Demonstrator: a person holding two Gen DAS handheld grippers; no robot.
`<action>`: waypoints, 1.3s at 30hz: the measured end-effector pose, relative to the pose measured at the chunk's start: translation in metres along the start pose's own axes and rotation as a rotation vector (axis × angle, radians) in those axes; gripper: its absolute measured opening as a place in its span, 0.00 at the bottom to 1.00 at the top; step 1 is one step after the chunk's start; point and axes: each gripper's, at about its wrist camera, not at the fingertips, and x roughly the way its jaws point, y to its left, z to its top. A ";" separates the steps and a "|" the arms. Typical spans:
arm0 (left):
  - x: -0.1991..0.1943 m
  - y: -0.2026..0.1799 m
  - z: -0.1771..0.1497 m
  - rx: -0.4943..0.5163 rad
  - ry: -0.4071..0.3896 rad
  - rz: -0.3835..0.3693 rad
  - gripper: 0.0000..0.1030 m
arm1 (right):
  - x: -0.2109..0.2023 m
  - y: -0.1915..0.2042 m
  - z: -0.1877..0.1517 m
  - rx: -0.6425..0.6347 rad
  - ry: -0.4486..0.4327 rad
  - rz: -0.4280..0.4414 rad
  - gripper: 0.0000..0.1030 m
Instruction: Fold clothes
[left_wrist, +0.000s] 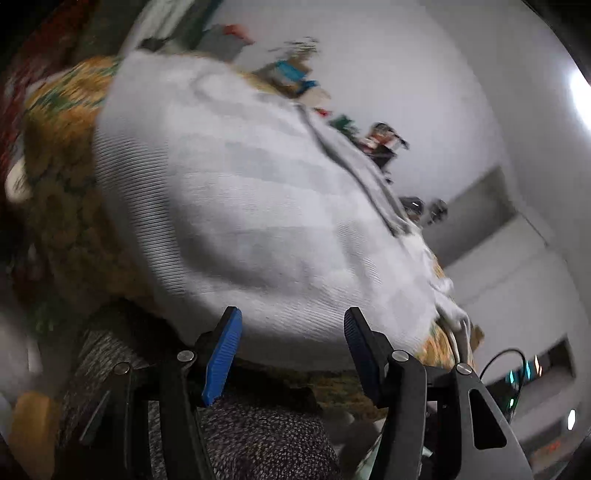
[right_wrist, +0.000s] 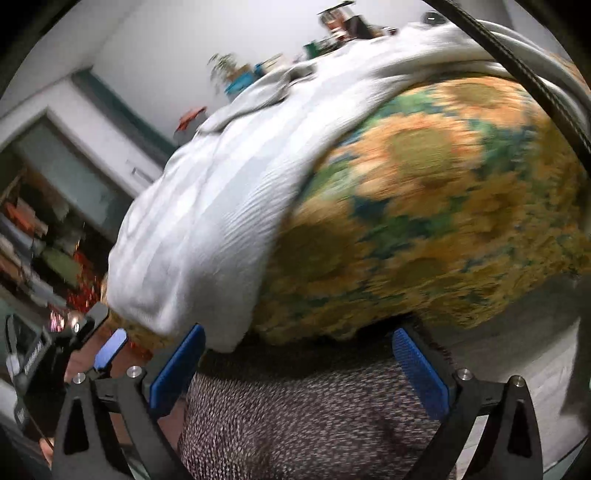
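Both grippers, left (left_wrist: 291, 332) and right (right_wrist: 299, 354), hang released just short of the soft, light white garment (left_wrist: 258, 206), best pinched at its near hem.

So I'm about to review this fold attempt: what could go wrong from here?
The left gripper is open at the white striped garment's near edge; pinching there may also catch the sunflower cloth beneath. The right gripper, also open, faces sunflower cloth rather than garment, so it could grab the wrong fabric.

one white striped garment (left_wrist: 258, 206), one sunflower-print cloth (right_wrist: 443, 206) — two hand-held grippers (left_wrist: 291, 354)
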 end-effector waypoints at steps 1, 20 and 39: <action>0.004 -0.007 -0.004 0.020 0.006 -0.015 0.57 | -0.004 -0.009 0.001 0.023 -0.007 0.005 1.00; 0.103 -0.196 -0.039 0.443 0.100 -0.149 0.75 | -0.146 -0.249 0.003 0.749 -0.384 -0.075 1.00; 0.169 -0.279 -0.071 0.820 0.097 0.038 0.75 | -0.109 -0.306 0.006 0.849 -0.289 -0.164 1.00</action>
